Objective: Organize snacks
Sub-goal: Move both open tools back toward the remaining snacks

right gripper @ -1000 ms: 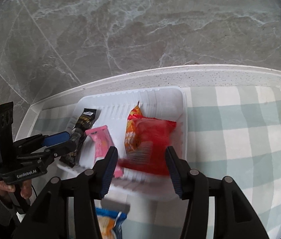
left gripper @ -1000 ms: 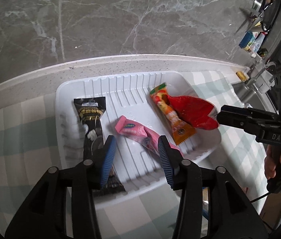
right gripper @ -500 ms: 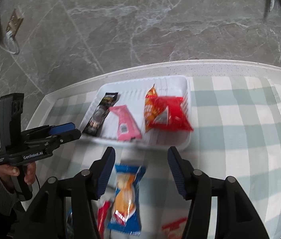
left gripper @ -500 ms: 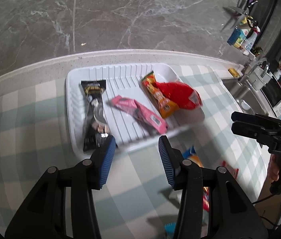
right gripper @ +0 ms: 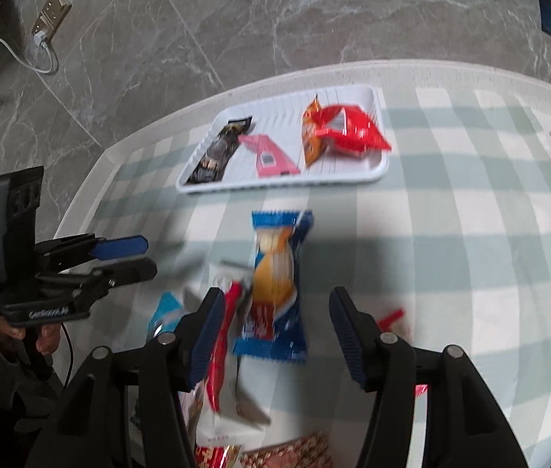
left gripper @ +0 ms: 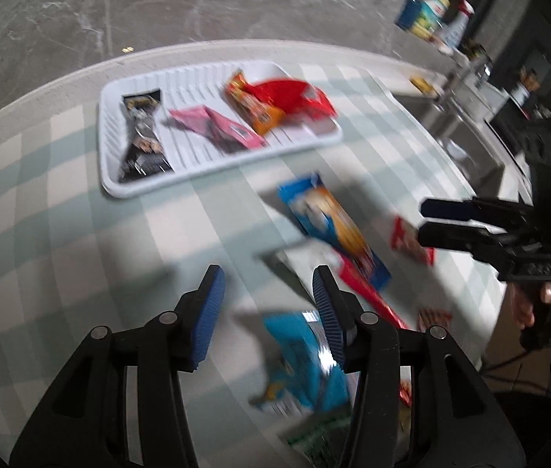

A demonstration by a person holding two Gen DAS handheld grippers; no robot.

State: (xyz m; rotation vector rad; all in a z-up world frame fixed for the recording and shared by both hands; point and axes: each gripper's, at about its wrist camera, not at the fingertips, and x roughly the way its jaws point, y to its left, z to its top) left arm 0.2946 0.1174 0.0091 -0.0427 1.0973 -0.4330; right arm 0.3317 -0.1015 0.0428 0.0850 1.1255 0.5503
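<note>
Hovered spread and empty: left claw [left gripper: 263, 312], opening, and right claw [right gripper: 273, 323], above overlapping wrappers; risked pinching red stick packet [right gripper: 222, 335] alongside blue-and-orange snack packet [right gripper: 277, 284].

Glossy foil snack packs [right gripper: 277, 284], ribbed white plastic tray [right gripper: 380, 163], checked cloth [right gripper: 470, 234].
</note>
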